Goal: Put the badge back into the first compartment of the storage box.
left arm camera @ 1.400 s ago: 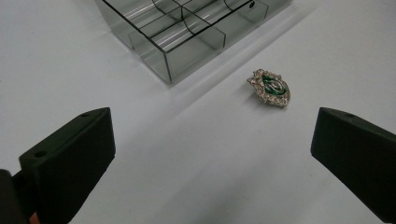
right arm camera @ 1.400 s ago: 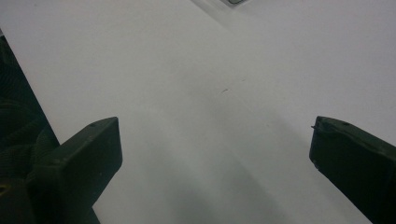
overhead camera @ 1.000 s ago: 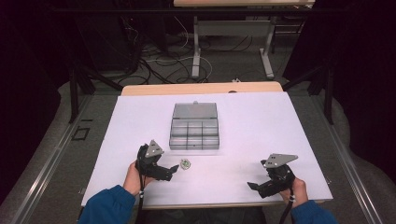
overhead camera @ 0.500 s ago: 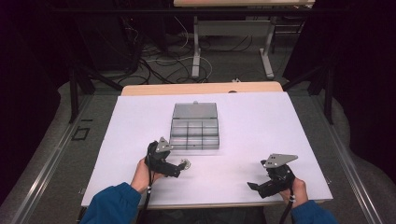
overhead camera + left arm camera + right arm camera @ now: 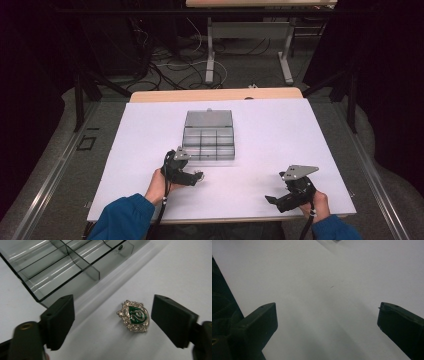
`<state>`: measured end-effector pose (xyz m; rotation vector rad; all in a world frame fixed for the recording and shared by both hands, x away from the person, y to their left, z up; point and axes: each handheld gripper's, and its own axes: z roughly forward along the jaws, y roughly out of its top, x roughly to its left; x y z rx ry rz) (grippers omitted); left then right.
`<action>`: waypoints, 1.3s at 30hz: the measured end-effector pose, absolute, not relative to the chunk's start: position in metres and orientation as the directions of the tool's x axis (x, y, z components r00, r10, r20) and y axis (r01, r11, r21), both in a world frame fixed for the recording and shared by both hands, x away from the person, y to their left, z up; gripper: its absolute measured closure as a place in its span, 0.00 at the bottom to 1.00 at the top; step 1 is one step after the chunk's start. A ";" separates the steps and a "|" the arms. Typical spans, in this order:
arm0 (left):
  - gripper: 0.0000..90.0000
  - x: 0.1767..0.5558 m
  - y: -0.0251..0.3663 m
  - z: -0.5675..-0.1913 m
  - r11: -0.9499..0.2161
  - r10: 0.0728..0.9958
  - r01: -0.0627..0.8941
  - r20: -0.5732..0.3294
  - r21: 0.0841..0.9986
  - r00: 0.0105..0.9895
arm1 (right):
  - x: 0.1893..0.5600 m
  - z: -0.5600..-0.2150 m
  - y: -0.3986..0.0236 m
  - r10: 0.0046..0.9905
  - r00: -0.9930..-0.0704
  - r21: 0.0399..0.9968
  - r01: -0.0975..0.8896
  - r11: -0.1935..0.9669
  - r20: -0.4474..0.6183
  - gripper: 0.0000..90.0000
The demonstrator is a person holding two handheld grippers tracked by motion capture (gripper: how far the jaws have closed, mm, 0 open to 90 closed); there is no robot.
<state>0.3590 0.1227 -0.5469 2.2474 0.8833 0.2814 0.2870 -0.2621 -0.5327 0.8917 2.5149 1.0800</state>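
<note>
one badge (image 5: 133, 316), one compartment box (image 5: 208, 136), two hand-held grippers.

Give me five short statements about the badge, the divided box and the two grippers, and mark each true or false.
1. The badge lies on the table between the left gripper jaws. True; the jaws have just been closing and do not yet touch it.
2. The badge has a red centre. False; it is green.
3. The divided box stands open. True.
4. The badge sits in a compartment. False; it lies outside the box.
5. The right gripper holds a badge. False; its open jaws hold nothing.
</note>
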 end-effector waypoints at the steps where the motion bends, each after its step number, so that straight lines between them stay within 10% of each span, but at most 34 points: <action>1: 0.32 0.359 0.123 -0.548 -0.534 0.659 0.517 -0.053 0.669 0.750 | 0.286 -0.533 -0.262 0.636 -0.771 0.726 0.443 0.527 0.009 0.03; 39: 0.83 0.352 0.123 -0.546 -0.515 0.585 0.505 -0.147 0.693 0.798 | 0.285 -0.534 -0.261 0.639 -0.769 0.730 0.436 0.526 -0.001 0.03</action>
